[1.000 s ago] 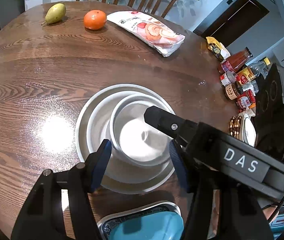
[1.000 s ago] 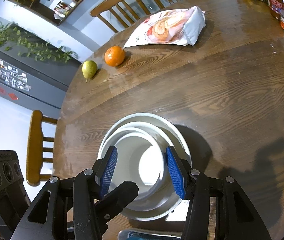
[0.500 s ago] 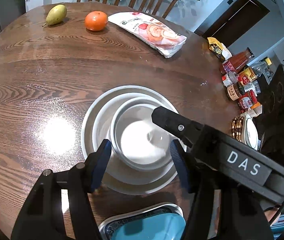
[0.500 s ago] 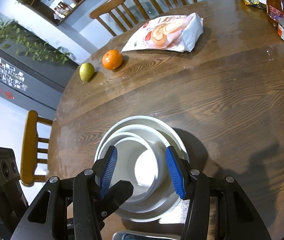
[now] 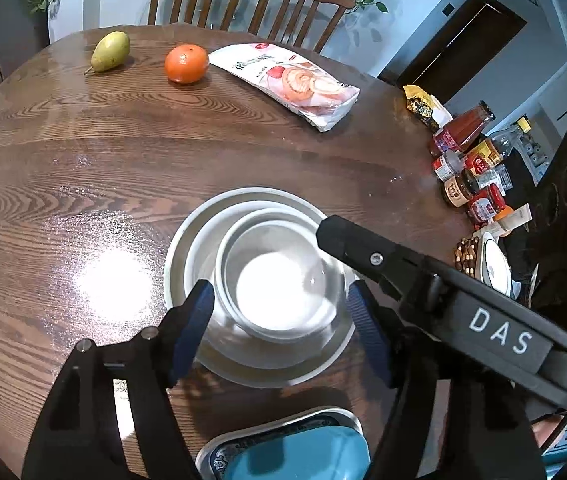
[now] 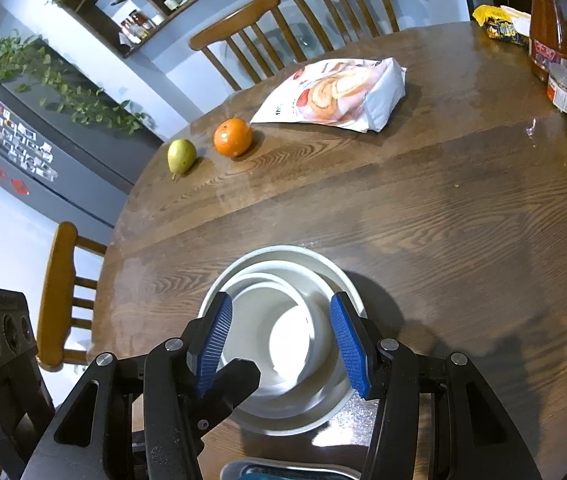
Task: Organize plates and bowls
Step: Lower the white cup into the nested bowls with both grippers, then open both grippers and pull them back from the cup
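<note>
1. the nested white bowls (image 5: 279,280) sit a little in from the near edge of the round wooden table (image 5: 83,168): a small bowl (image 5: 283,292) inside a wider one, inside a shallow outer dish (image 5: 187,248).
2. they look like glazed ceramic: stiff, probably fairly heavy as a stack, slick on the surface and liable to chip if knocked together. that is a judgement from the shine and the thick rims.
3. the best hold is likely across a rim, one pad inside the wall and one outside; a pinch on the smooth curved wall alone could slide.
4. the left gripper (image 5: 279,332) hangs over the stack with its blue pads on either side of the inner bowl, apart and not pressing on it; its jaws have just been opening, with only the bowl below them.
5. the right gripper (image 6: 281,346) hovers from the other side, pads parted over the inner bowl's rim, nothing clamped; its black finger crosses the left view.
6. a blue-patterned tray (image 5: 283,448) lies at the near edge, just short of the bowls.
7. farther off stand a pear (image 5: 110,51), an orange (image 5: 186,63), a snack bag (image 5: 295,84) and a cluster of sauce jars (image 5: 467,168).
</note>
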A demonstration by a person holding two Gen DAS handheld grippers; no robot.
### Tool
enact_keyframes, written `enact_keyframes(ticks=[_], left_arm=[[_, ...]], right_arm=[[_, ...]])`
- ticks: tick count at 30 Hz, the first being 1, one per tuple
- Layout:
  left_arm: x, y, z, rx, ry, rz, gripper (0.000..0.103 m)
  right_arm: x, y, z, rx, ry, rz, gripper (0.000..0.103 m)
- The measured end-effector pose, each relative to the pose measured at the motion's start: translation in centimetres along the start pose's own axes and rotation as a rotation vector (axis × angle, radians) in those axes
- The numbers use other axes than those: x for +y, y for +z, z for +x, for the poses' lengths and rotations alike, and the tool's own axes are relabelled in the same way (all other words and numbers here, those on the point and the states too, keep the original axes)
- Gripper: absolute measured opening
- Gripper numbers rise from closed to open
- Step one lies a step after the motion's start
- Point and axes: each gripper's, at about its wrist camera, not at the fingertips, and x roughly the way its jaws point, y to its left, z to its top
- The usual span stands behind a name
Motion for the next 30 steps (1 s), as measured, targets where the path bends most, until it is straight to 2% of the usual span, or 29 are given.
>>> enact_keyframes(ticks=[3, 7, 9, 13, 15, 17, 24, 30], left_arm=[[0.0, 0.0, -0.3, -0.018, 0.007, 0.007, 0.069], [-0.1, -0.1, -0.6, -0.039, 0.015, 0.011, 0.076], [-0.1, -0.1, -0.7, -0.045, 0.013, 0.008, 0.076], [0.2, 0.0, -0.8, -0.055, 0.011, -0.006, 0.078], [0.3, 0.0, -1.0, -0.07, 0.014, -0.015, 0.078], [0.4, 0.0, -1.1, -0.082, 0.016, -0.023, 0.078], [0.8, -0.1, -0.9, -0.073, 0.013, -0.033, 0.079], [1.9, -0.6, -0.6, -0.061, 0.046, -0.035, 0.08]], right_arm=[[0.3, -0.1, -0.5, -0.025, -0.038, -0.007, 0.054], [0.6, -0.2, -1.3, -0.062, -0.077, -0.026, 0.054], [0.6, -0.2, -1.7, -0.076, -0.094, -0.027, 0.061], [0.6, -0.1, -2.3, -0.105, -0.121, -0.035, 0.062], [0.4, -0.1, -2.4, -0.109, -0.117, -0.028, 0.066], [0.4, -0.1, -2.4, -0.113, -0.108, -0.021, 0.075], [0.3, -0.1, -2.1, -0.1, -0.107, -0.014, 0.075], [0.5, -0.3, -2.0, -0.106, -0.1, -0.035, 0.075]])
